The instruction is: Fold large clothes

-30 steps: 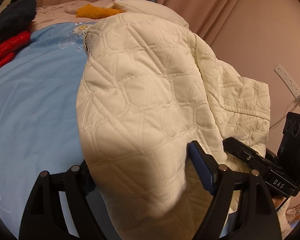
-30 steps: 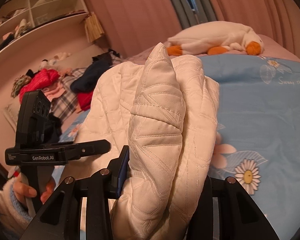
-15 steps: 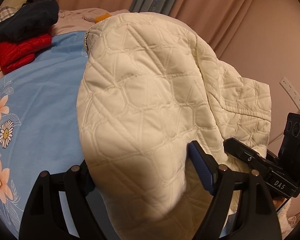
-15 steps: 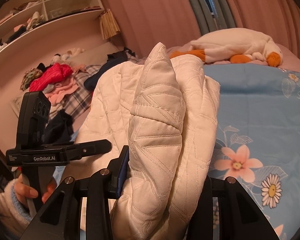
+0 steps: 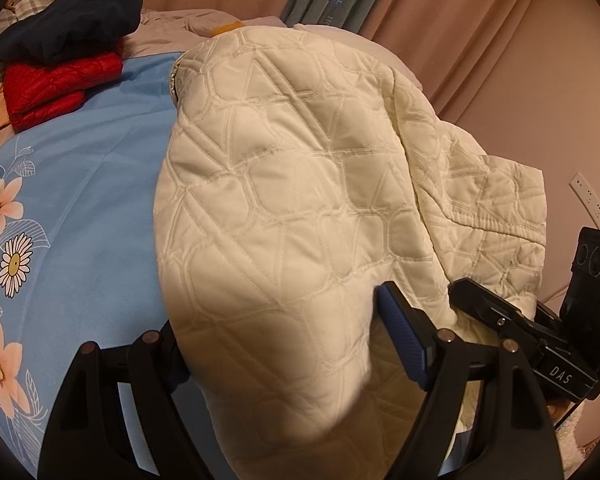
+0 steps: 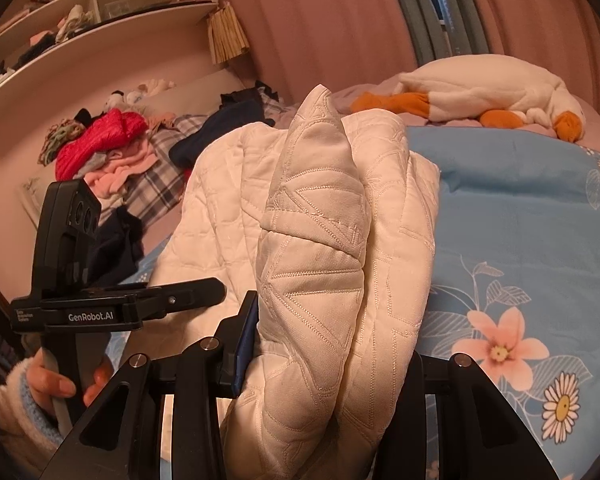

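While the cream quilted jacket hangs bunched between both tools, lifted above the blue flowered bedspread, this looks like the carry stage of the fold, with the garment gathered and on its way to being laid down. In the left wrist view the left gripper has a thick wad of the padded cloth filling the space between its blue pads, so it is clamped on the jacket, and the far end of the jacket drapes off toward the right-hand tool at the lower right. In the right wrist view the right gripper pinches a folded ridge of the same jacket, which stands up tall between the jaws; the person's left hand on the other tool's handle shows at the lower left. By my reading the next move calls for both tools to come down together onto the open blue stretch of the bedspread, keeping the layers stacked and the edges lined up, then letting go only once the cloth rests flat. Padded fabric like this may spring open, so pressing it down seems wise. Farther off, a red and navy stack of clothes sits by the far left edge of the bed, and a stuffed goose lies along the far edge.
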`<state>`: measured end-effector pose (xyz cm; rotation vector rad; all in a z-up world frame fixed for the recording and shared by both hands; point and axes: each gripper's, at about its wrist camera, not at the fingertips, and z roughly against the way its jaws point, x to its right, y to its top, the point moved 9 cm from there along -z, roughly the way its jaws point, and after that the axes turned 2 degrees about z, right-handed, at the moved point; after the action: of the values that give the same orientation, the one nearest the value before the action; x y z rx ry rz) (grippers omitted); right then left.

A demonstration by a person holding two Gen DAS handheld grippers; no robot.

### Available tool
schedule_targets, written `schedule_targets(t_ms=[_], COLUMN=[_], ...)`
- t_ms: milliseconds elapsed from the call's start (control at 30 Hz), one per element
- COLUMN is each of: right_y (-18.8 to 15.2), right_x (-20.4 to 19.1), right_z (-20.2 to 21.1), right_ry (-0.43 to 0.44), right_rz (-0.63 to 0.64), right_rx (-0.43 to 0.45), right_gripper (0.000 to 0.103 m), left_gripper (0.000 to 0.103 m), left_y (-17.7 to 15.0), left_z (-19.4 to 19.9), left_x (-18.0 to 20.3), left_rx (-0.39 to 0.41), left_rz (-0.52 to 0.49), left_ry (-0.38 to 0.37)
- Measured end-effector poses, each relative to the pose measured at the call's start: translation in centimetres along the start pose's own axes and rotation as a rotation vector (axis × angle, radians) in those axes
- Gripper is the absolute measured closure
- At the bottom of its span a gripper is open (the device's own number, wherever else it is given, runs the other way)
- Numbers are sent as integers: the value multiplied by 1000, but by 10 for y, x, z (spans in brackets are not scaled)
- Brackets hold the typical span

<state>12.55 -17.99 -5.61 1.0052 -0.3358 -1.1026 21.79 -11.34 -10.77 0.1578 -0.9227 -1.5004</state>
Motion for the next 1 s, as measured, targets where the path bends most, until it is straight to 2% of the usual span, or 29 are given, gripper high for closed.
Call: schedule_targets(t_ms=[567, 1000], right_y=[6, 21], right_x=[7, 21], right_z=[-28, -47], right_ry=[-4, -22], right_rz=[-24, -27], right_rx=[-13, 10], right_gripper=[61, 61], left_gripper=[22, 22], left_y=[2, 5], left_z=[0, -2], left_x=[9, 9], left_rx=[-19, 6], left_rz=[4, -16], left_ry=[24, 28])
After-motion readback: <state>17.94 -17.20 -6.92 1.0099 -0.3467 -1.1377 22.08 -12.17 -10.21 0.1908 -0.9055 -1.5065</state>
